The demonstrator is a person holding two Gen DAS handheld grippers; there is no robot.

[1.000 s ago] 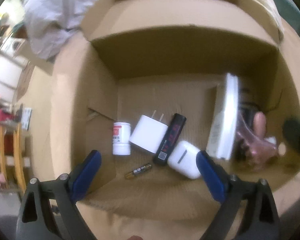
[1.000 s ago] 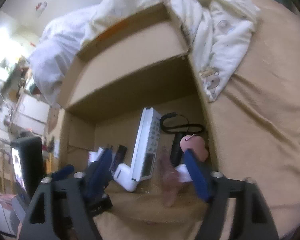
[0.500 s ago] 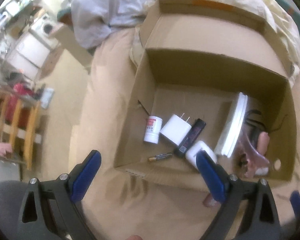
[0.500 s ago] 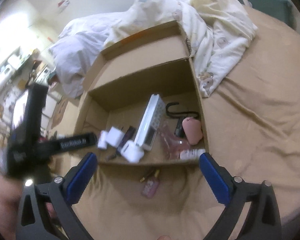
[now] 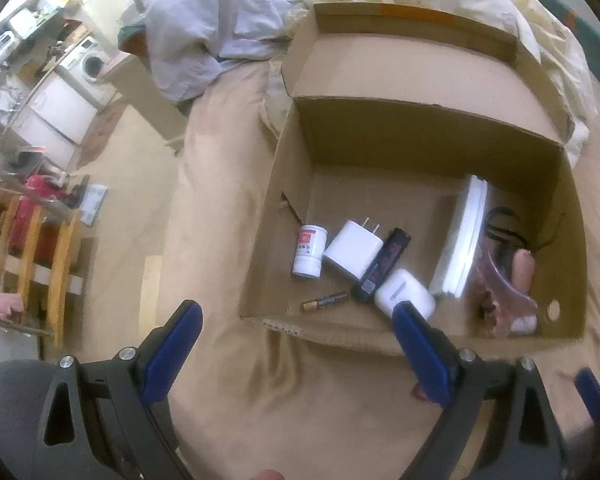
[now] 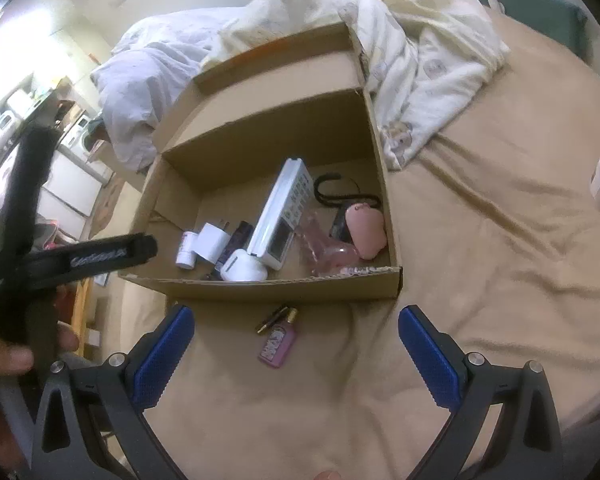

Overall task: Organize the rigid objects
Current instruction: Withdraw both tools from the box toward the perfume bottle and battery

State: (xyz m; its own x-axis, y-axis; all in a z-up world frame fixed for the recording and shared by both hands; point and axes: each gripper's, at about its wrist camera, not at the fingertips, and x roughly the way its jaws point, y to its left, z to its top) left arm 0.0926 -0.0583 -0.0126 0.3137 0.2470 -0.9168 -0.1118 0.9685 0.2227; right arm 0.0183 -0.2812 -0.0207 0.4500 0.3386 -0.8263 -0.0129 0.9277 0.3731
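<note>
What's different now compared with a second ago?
Both hand-held grippers have pulled back out of the box and up. The right one was down among the things beside the pink pouch and now hangs open and empty over the bed. The left one is empty too. The charger, battery and the rest lie as before.

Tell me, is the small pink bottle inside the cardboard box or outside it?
Outside. The pink bottle lies on the tan sheet before the box front wall.

Both grippers: black frames w/ triangular cutouts, silver screws, ribbed blue pads; white lettering on left gripper body.
</note>
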